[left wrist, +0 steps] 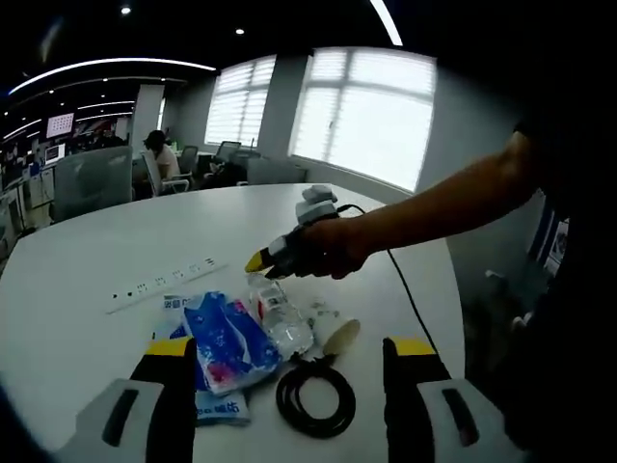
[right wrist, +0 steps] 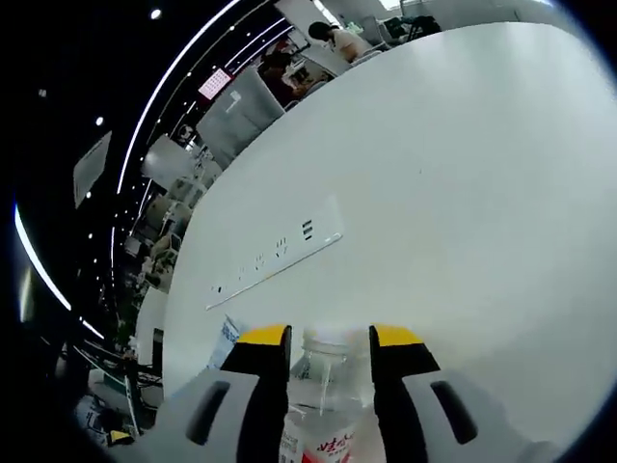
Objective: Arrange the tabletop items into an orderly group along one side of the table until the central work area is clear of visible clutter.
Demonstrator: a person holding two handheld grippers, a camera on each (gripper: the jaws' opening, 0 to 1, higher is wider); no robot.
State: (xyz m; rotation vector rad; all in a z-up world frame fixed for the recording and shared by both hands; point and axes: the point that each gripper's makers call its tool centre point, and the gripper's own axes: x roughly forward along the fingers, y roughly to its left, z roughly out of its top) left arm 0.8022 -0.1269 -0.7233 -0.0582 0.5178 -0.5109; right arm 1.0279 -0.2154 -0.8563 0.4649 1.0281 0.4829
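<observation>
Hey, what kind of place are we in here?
Most likely an open-plan office: a large white table with a built-in power strip, office chairs, a person at a desk, and blinded windows.

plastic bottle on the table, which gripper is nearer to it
Right. The right gripper has its jaws around the clear plastic bottle at the cap end. The left gripper hangs back from it, open, above the black cable coil.
</observation>
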